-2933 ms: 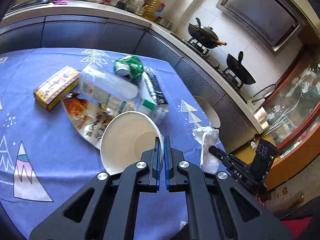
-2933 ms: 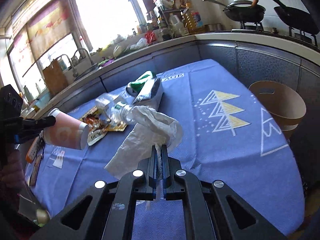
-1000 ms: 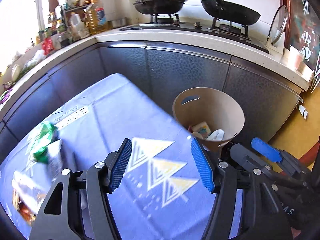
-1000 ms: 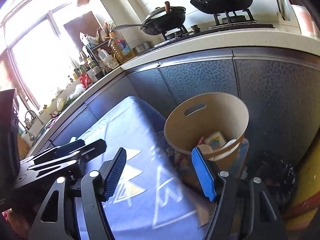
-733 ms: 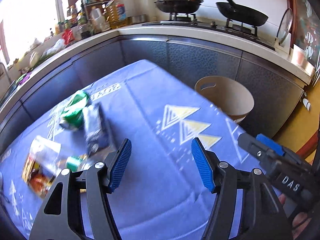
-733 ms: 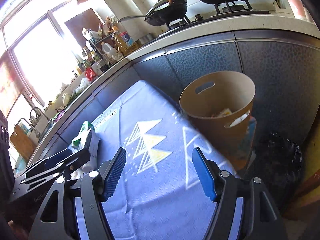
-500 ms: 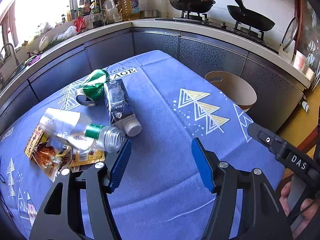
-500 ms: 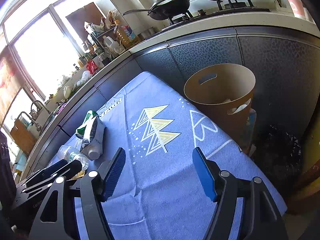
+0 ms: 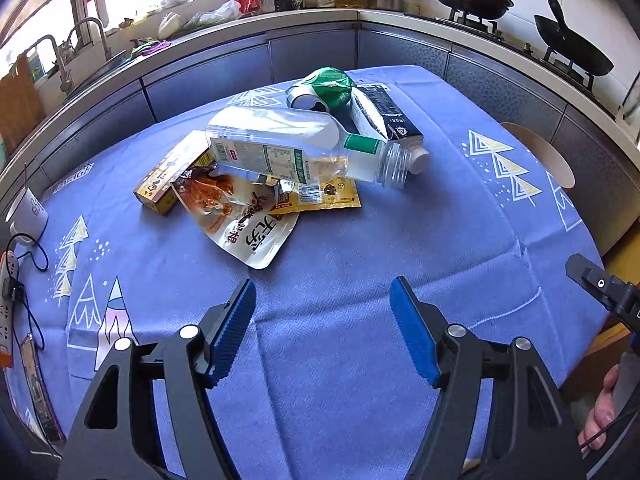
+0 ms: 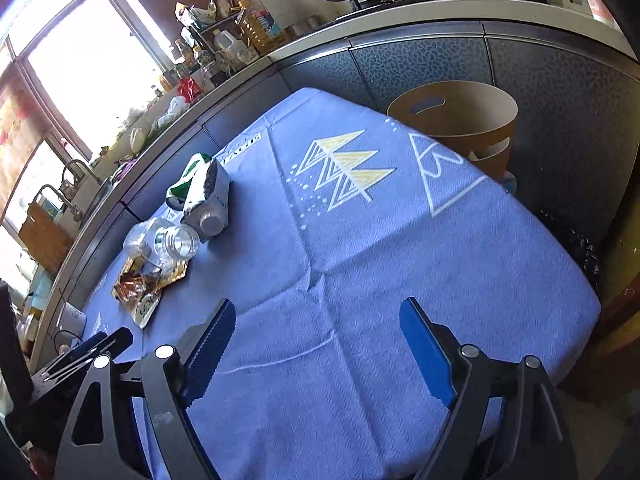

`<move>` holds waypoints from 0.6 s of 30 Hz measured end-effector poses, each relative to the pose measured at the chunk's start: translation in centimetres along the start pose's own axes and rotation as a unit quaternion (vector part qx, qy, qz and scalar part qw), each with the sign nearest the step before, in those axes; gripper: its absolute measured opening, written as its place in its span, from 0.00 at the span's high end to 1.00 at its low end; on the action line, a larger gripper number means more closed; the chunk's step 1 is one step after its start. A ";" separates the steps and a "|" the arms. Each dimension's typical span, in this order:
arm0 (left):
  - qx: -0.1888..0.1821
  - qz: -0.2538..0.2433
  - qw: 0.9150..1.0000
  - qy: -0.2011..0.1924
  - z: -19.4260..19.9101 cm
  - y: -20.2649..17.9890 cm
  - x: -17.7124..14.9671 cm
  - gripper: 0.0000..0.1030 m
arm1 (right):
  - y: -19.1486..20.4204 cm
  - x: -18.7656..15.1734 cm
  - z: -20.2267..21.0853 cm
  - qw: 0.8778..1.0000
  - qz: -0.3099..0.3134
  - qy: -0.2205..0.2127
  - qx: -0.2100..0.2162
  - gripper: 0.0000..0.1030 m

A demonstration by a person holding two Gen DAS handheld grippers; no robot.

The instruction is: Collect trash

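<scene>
Two tools hover empty over the near edge of the surface (image 9: 360, 264): the left tool (image 9: 322, 330) and the right tool (image 10: 316, 352) both have their jaws spreading apart, with only blue cloth between them. Judging by that, another pickup is about to begin and the job is far from done. Further in lies the remaining trash, heaped together: a printed snack pouch (image 9: 244, 220) nearest, a yellow box (image 9: 172, 176) beside it, a clear plastic bottle (image 9: 304, 148) lying across them, then a dark carton (image 9: 384, 116) and a crushed green can (image 9: 324, 88). Off the far right corner stands the tan bin (image 10: 460, 124), well apart from the heap; its contents are hidden. Beyond run grey cabinets, a cluttered counter, a sunlit window and two woks on the stove.
</scene>
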State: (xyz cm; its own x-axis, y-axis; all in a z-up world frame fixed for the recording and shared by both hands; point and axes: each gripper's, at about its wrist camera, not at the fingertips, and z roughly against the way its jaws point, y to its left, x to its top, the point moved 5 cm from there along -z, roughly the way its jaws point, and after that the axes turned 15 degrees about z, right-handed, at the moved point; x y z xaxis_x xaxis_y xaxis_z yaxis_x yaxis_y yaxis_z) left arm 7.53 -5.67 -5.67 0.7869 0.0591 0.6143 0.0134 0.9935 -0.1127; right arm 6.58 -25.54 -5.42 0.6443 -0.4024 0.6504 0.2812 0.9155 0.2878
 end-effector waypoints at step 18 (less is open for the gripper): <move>-0.016 -0.011 1.000 0.004 0.3 -1.0 -0.7 0.06 | 0.9 -0.9 -0.6 0.999 -0.008 0.035 -0.017 0.09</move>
State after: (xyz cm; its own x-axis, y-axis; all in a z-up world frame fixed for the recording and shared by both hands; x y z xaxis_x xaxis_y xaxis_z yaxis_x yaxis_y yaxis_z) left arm 6.75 -6.71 -5.74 0.7914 0.0361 0.6103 0.0503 0.9910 -0.1238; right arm 6.61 -24.38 -6.17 0.6877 -0.4163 0.5947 0.3146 0.9092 0.2727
